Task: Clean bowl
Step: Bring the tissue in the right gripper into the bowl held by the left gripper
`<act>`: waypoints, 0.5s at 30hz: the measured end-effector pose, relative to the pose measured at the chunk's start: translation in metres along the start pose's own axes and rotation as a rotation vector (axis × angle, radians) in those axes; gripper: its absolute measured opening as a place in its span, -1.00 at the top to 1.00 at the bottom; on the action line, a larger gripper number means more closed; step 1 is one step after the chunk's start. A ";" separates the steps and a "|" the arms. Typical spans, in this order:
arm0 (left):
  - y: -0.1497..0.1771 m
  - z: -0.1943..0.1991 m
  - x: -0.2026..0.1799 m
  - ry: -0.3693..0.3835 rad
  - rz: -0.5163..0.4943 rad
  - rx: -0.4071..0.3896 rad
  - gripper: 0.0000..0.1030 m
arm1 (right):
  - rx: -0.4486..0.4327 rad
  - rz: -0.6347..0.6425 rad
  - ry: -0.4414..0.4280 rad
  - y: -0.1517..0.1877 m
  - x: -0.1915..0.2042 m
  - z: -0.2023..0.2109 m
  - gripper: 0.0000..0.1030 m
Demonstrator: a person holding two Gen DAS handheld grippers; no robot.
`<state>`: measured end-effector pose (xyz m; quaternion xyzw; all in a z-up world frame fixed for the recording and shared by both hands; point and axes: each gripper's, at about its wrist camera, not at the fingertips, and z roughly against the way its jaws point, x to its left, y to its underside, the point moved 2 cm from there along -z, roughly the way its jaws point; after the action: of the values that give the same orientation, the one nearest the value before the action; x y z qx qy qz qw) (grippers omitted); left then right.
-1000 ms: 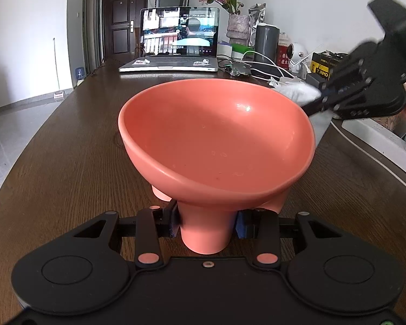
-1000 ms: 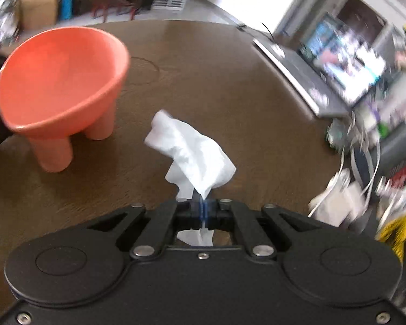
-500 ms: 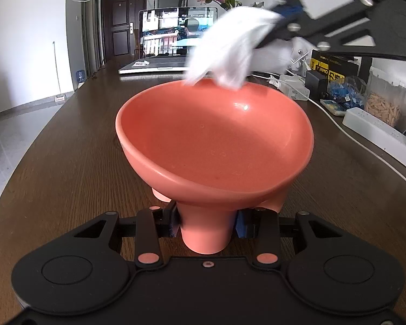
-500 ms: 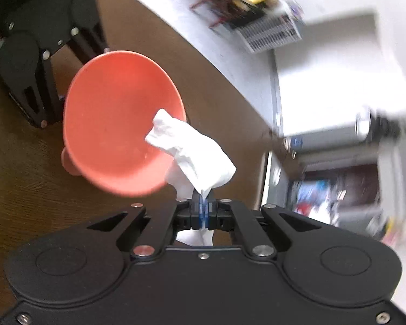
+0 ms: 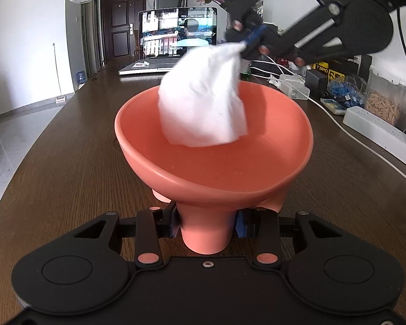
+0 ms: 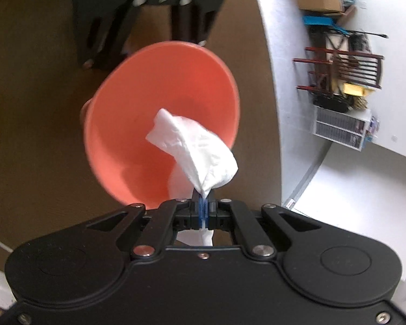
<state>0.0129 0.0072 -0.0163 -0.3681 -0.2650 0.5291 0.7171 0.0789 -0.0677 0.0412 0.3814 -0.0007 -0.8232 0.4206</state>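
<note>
A salmon-coloured bowl (image 5: 213, 146) with stubby legs stands on the dark wooden table (image 5: 75, 159). My left gripper (image 5: 207, 223) is shut on the bowl's nearest leg. A crumpled white tissue (image 5: 203, 103) hangs down into the bowl from the upper right, pinched in my right gripper (image 5: 247, 44). In the right wrist view the right gripper (image 6: 203, 208) is shut on the tissue (image 6: 195, 146), which sits over the inside of the bowl (image 6: 138, 124); the left gripper's black body (image 6: 149, 13) shows beyond the bowl's far rim.
An open laptop (image 5: 176, 40) stands at the table's far end. Along the right edge lie white cables and a charger (image 5: 292, 86), a white power strip (image 5: 379, 130), a clear tub of pellets (image 5: 384, 100) and boxes. The floor (image 6: 338, 162) lies past the table's edge.
My right gripper has swung in from the right with the tissue, rolling as it came, and lowered the tissue into the bowl. The left gripper and bowl have stayed put.
</note>
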 end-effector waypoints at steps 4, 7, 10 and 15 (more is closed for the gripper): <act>0.000 0.001 0.001 0.002 0.002 0.000 0.25 | -0.001 0.006 -0.055 0.002 0.019 0.008 0.97; 0.000 0.001 0.003 0.002 0.002 0.000 0.25 | -0.009 -0.006 -0.085 -0.002 0.029 0.019 0.97; 0.000 0.001 0.003 0.002 0.001 0.000 0.25 | -0.011 -0.006 -0.094 -0.009 0.025 0.031 0.97; -0.001 0.000 0.002 0.005 0.005 0.002 0.25 | -0.028 -0.013 -0.121 -0.015 0.029 0.047 0.97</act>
<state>0.0136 0.0092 -0.0155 -0.3693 -0.2615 0.5302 0.7170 0.0288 -0.0932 0.0521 0.3249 -0.0122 -0.8474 0.4198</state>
